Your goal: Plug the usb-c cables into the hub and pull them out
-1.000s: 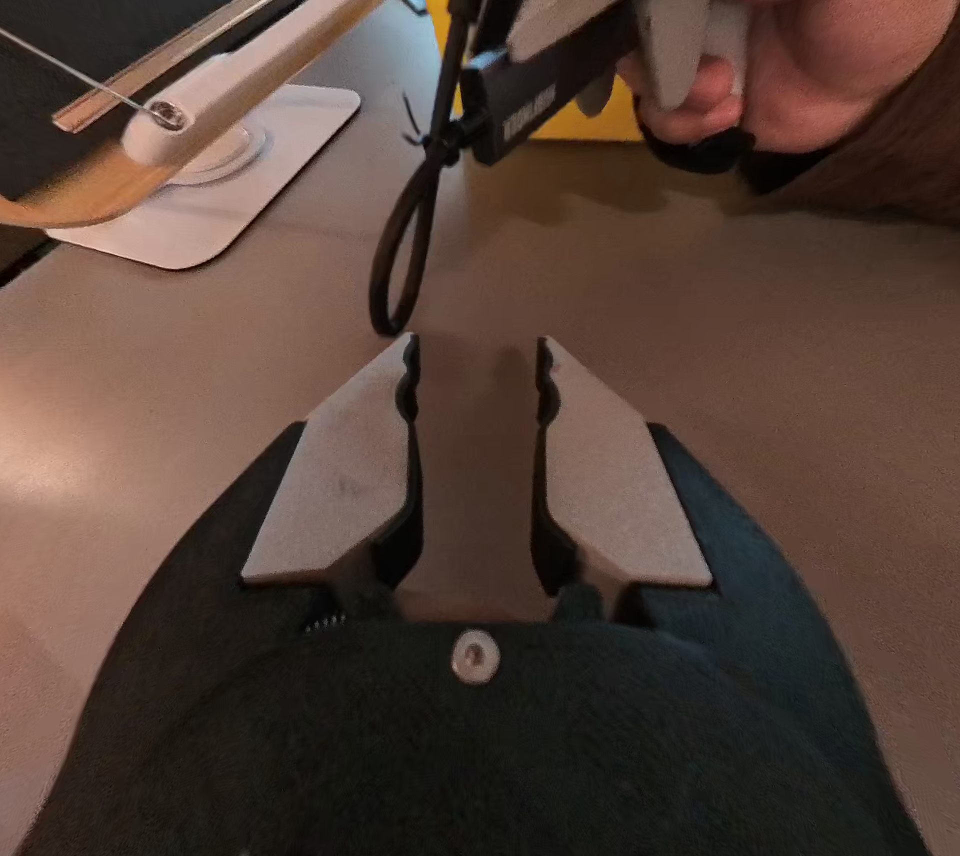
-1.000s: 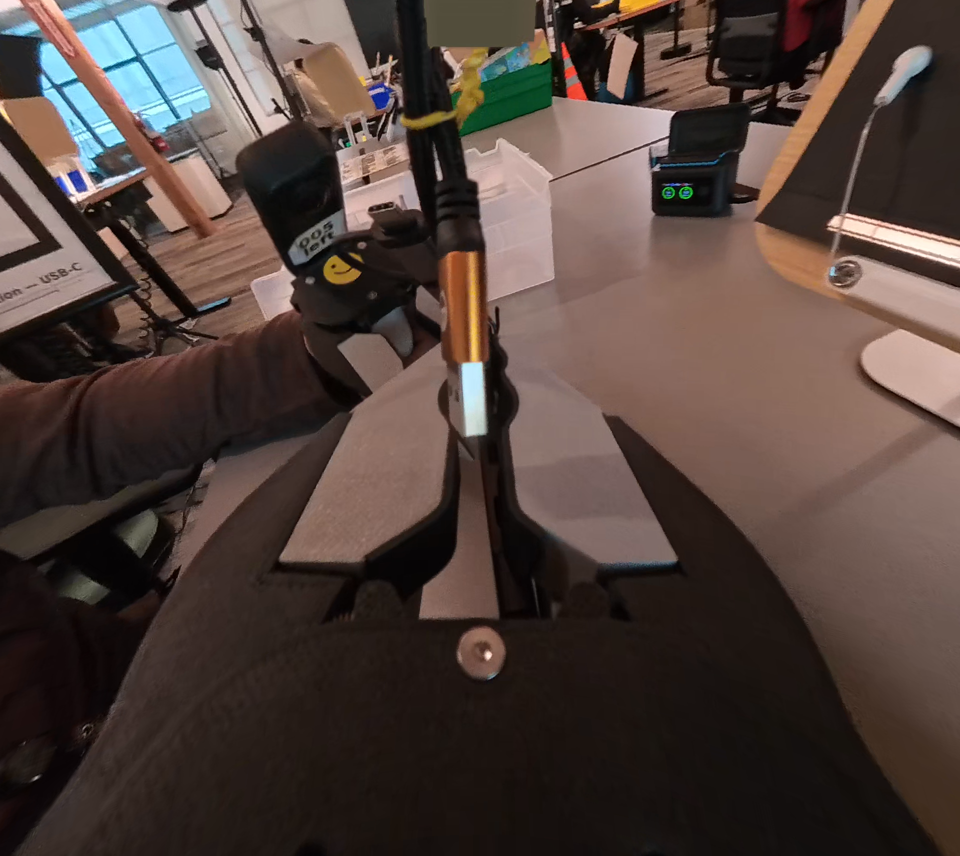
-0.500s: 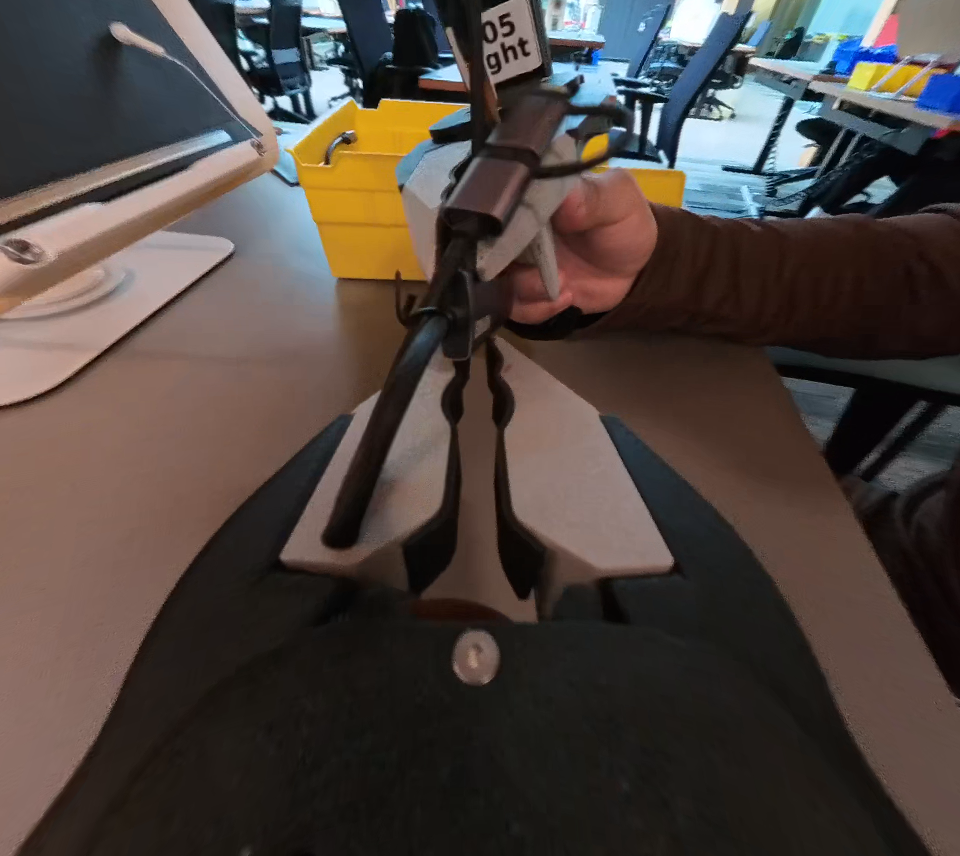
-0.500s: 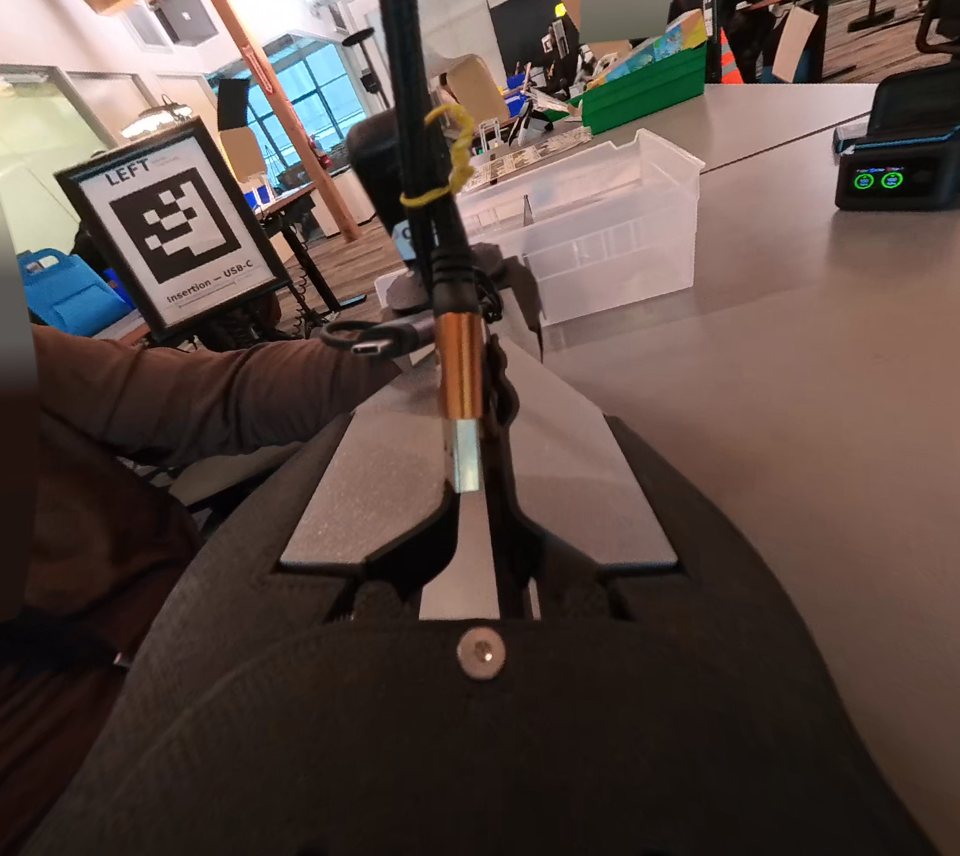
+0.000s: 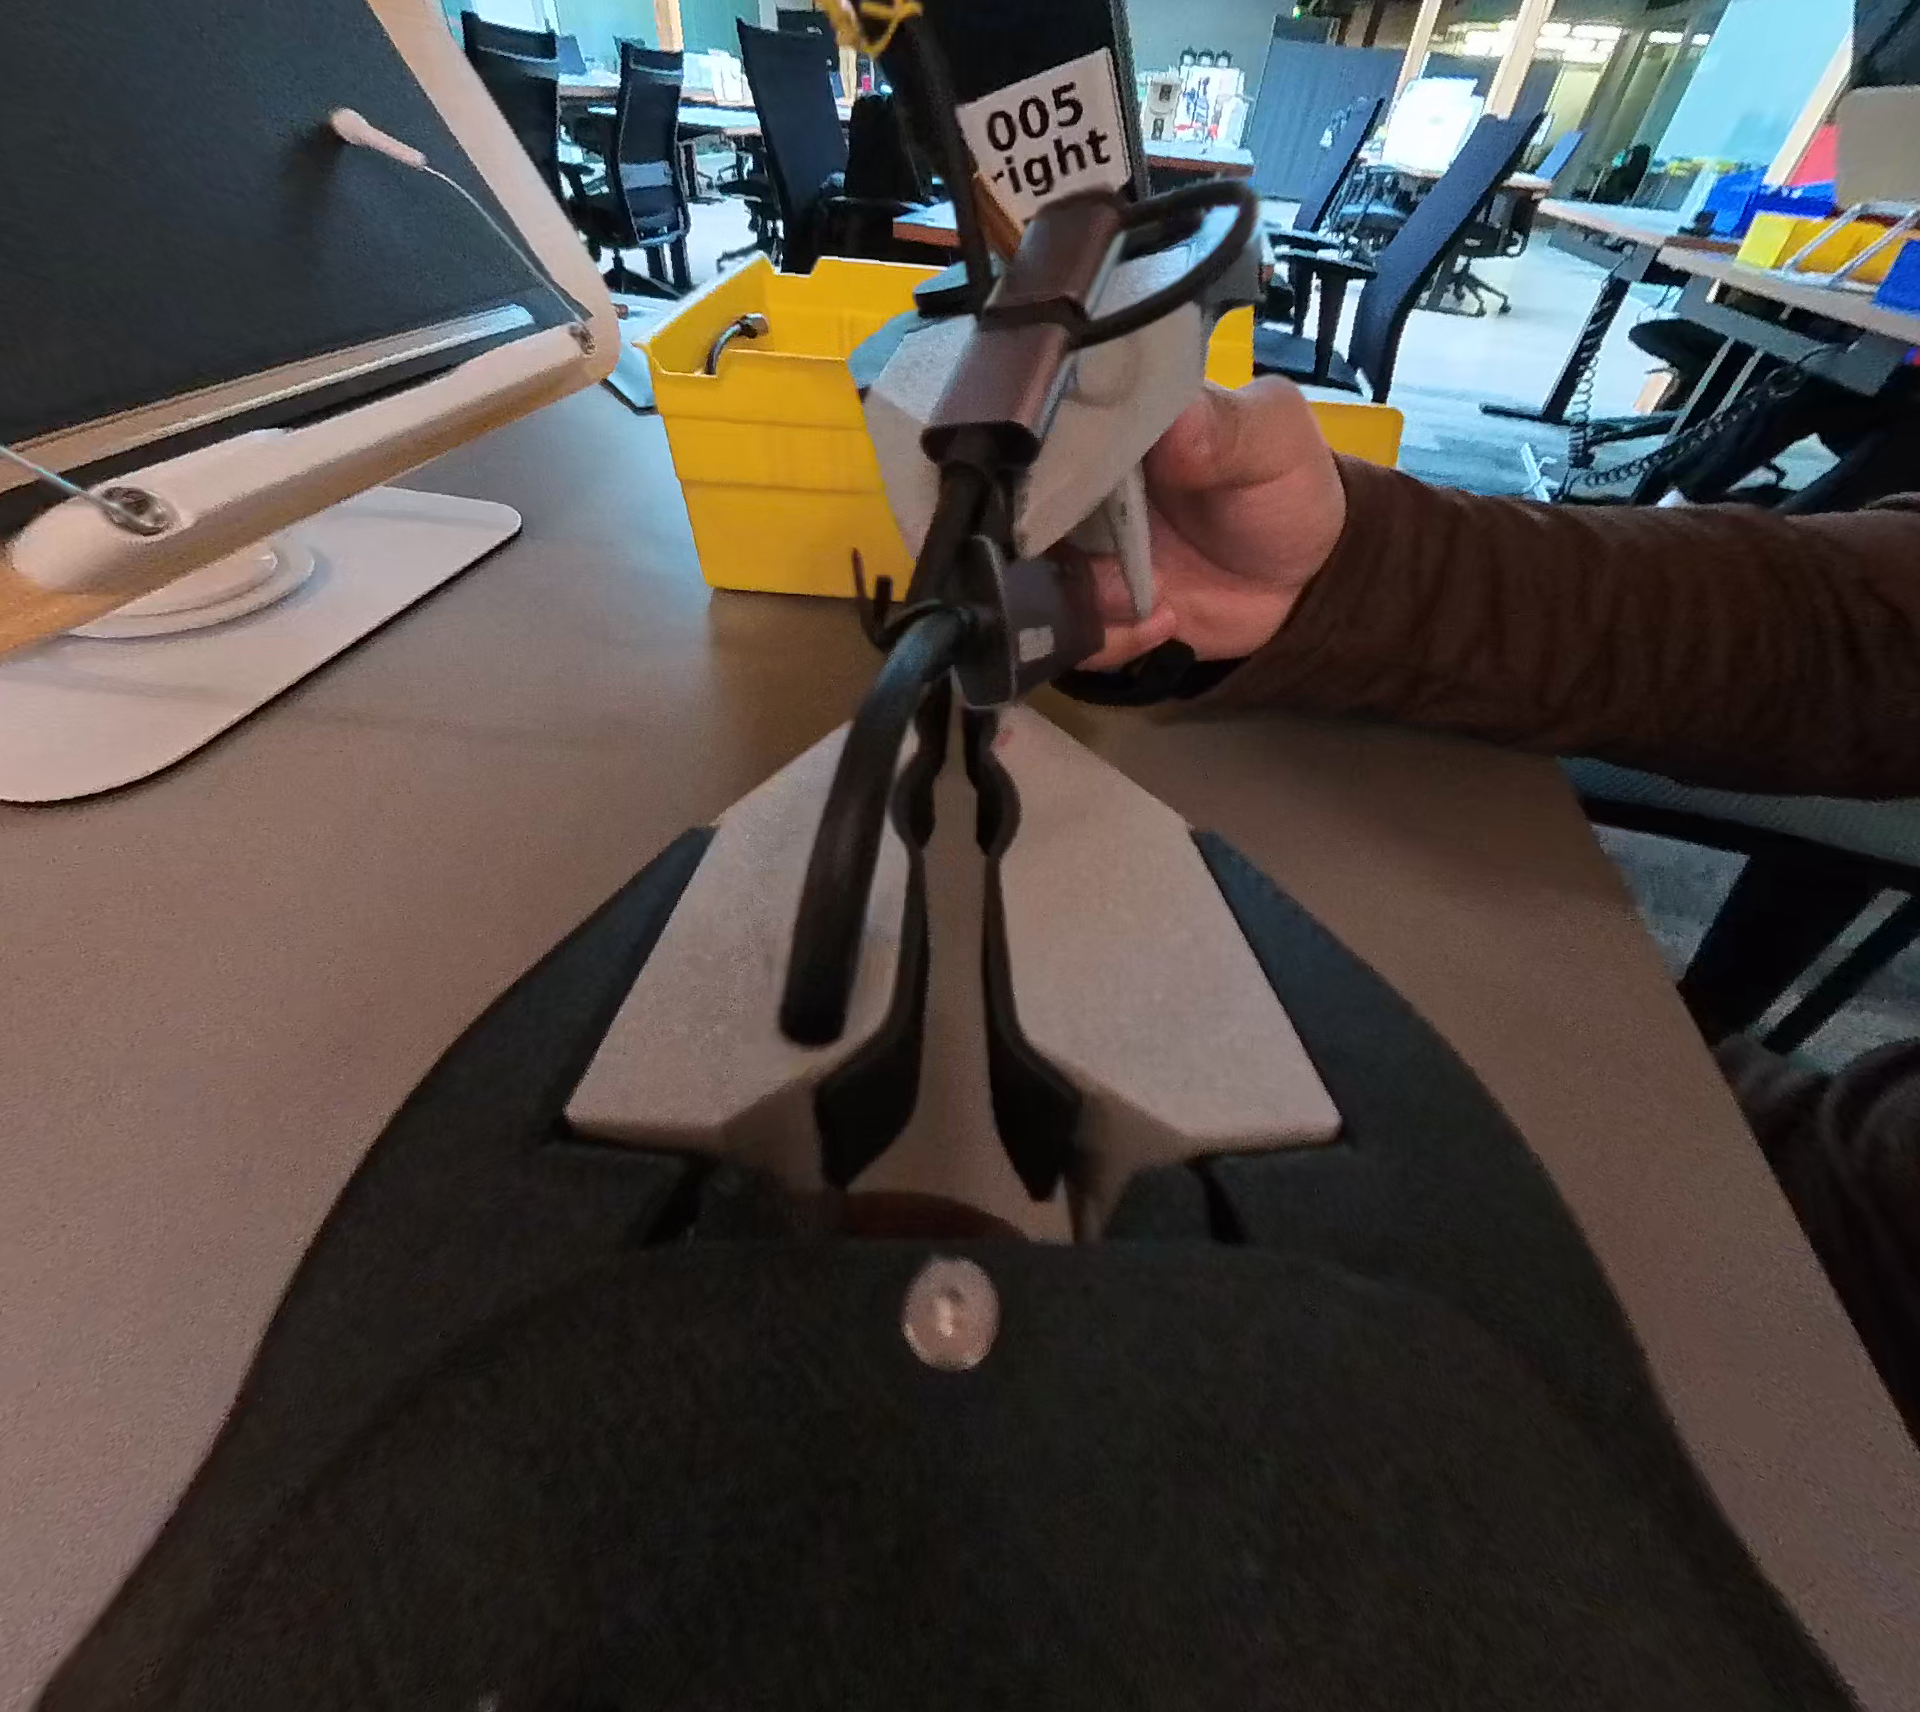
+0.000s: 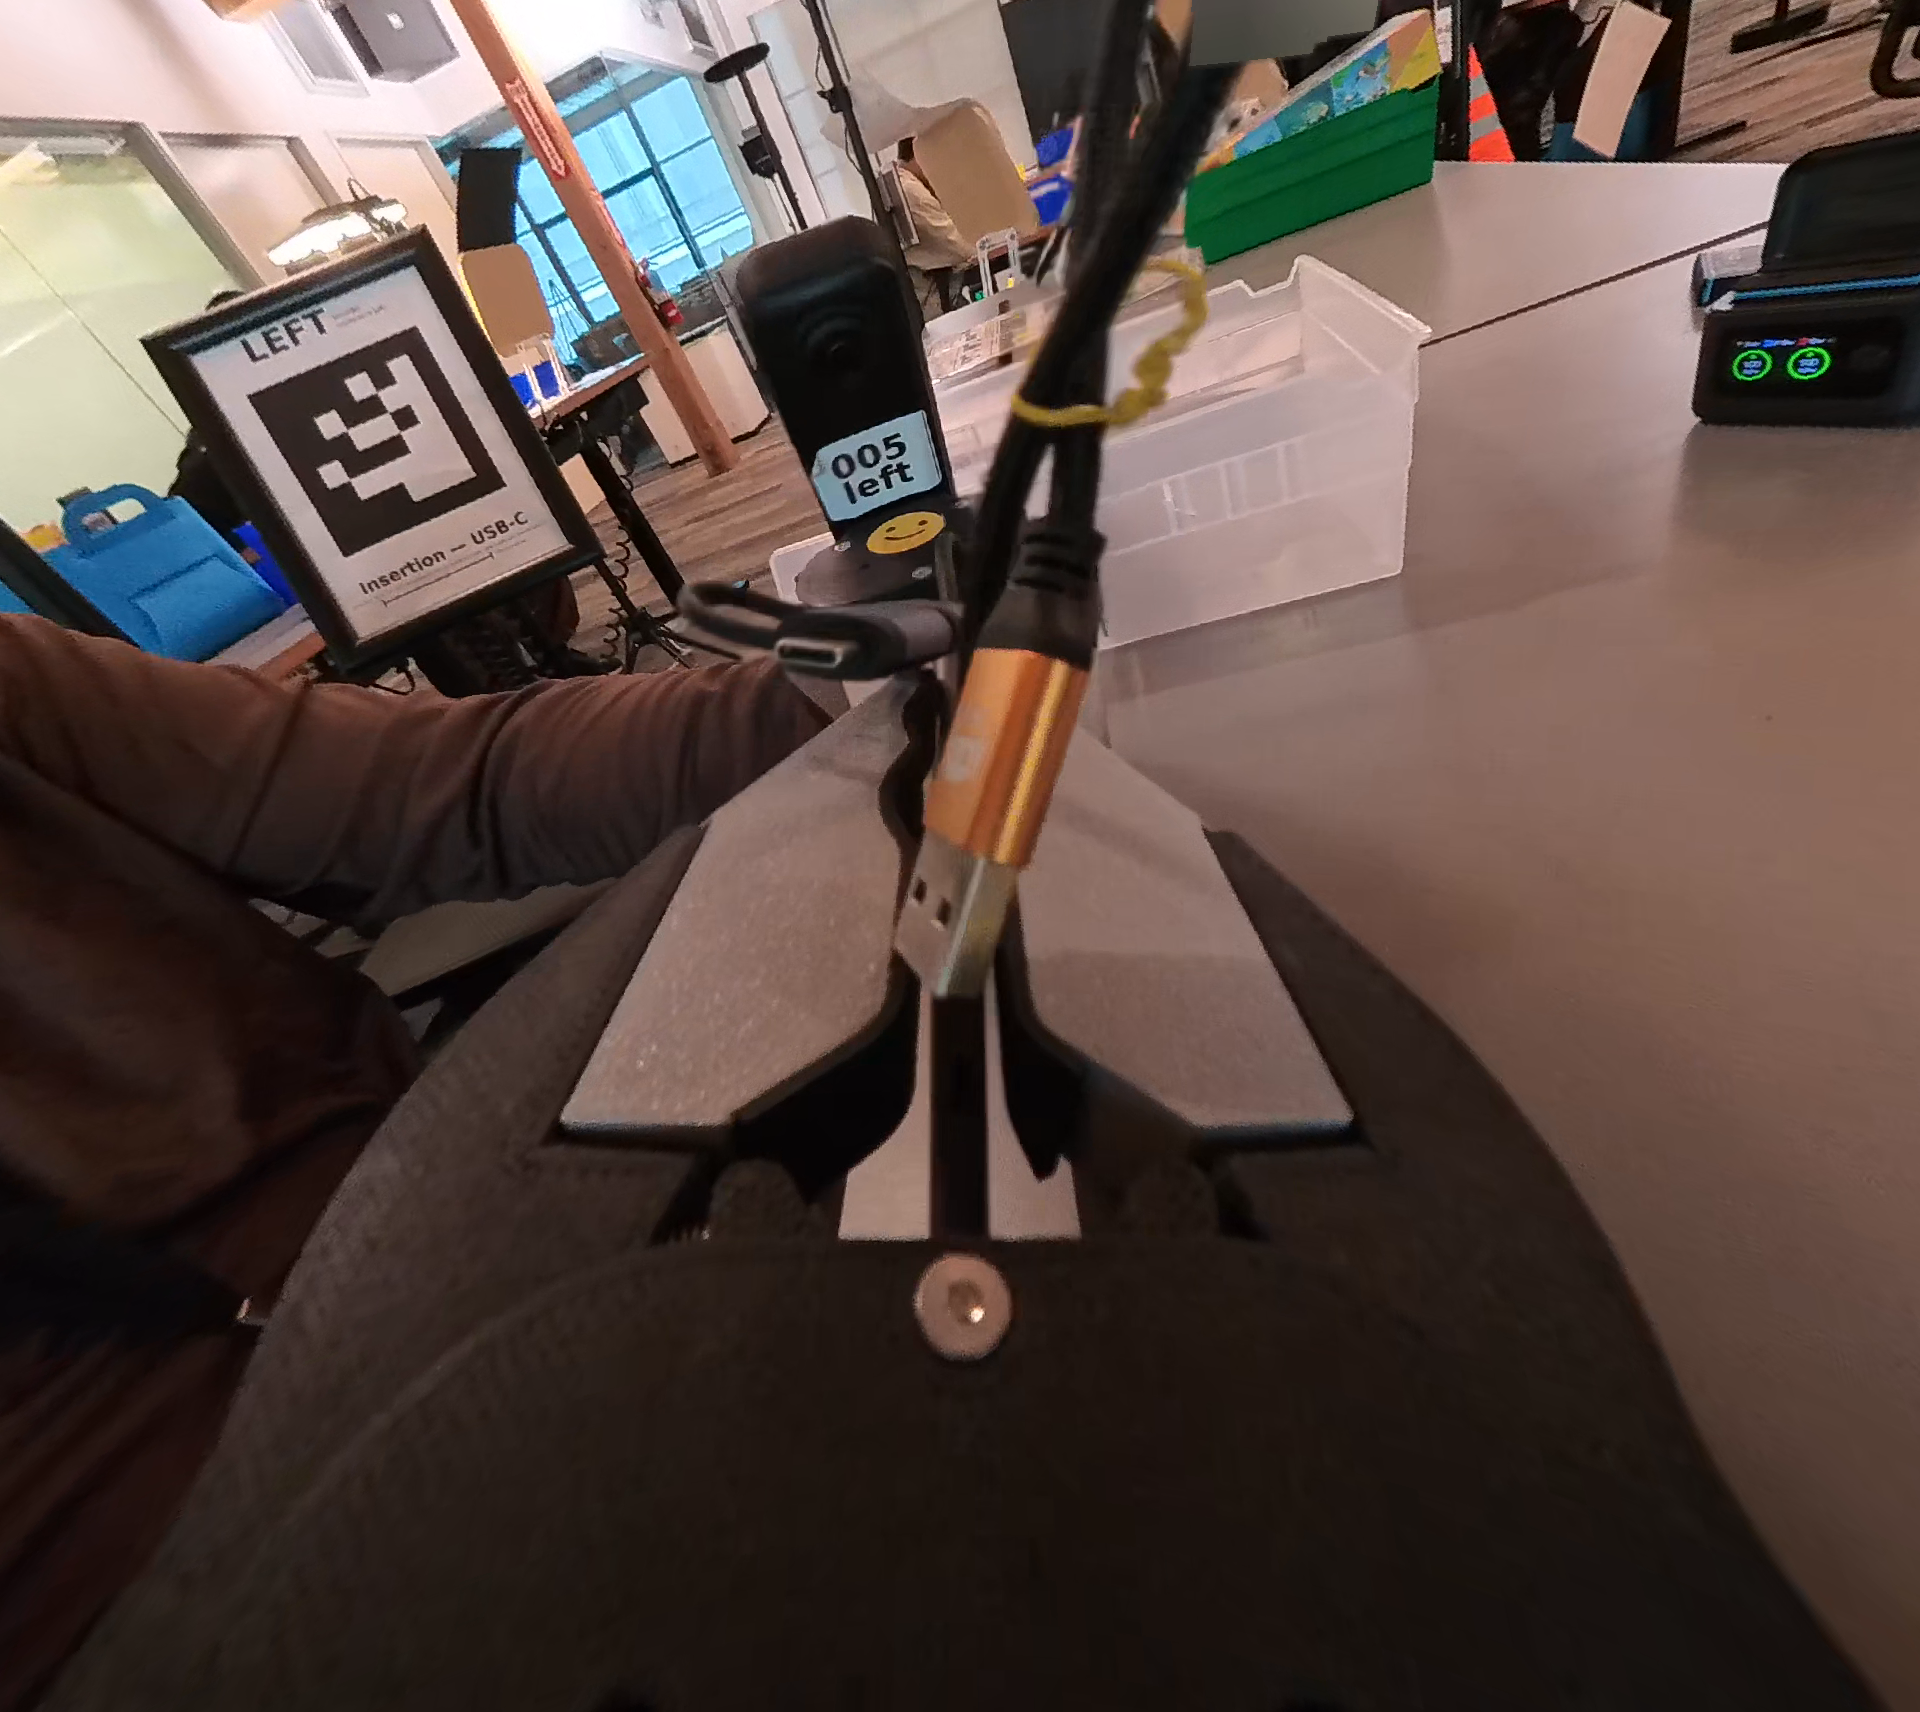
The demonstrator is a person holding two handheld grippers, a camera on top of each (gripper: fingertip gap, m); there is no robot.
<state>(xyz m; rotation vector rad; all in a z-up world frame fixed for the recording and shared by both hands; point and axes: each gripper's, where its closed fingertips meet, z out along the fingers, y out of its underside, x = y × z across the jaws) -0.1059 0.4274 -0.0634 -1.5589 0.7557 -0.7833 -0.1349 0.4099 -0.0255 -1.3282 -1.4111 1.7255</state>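
Note:
My left gripper (image 5: 956, 712) is shut, tips against the end of a small dark hub (image 5: 1029, 639). My right gripper (image 5: 1013, 566) comes from the opposite side and is shut on the same hub. A thick black cable loop (image 5: 842, 883), zip-tied at the hub, lies over my left finger. A grey USB-C plug (image 5: 1023, 353) rests on the right gripper; in the right wrist view it (image 6: 852, 639) sticks out left. There, my right gripper (image 6: 925, 727) is shut, with a gold USB-A plug (image 6: 997, 779) dangling over its fingers. The plug's black cables (image 6: 1060, 374), bound with a yellow tie, run up out of view.
A tablet on a white stand (image 5: 260, 623) sits at the left and a yellow bin (image 5: 769, 457) behind the grippers. A clear bin (image 6: 1247, 467), a black device with green lights (image 6: 1808, 353) and a framed sign (image 6: 364, 457) stand around the grey table (image 6: 1558, 831).
One second ago my left gripper was open, pointing down at the table. It has since lifted and shut at the hub. The gold plug has swung and tilted over the right fingers.

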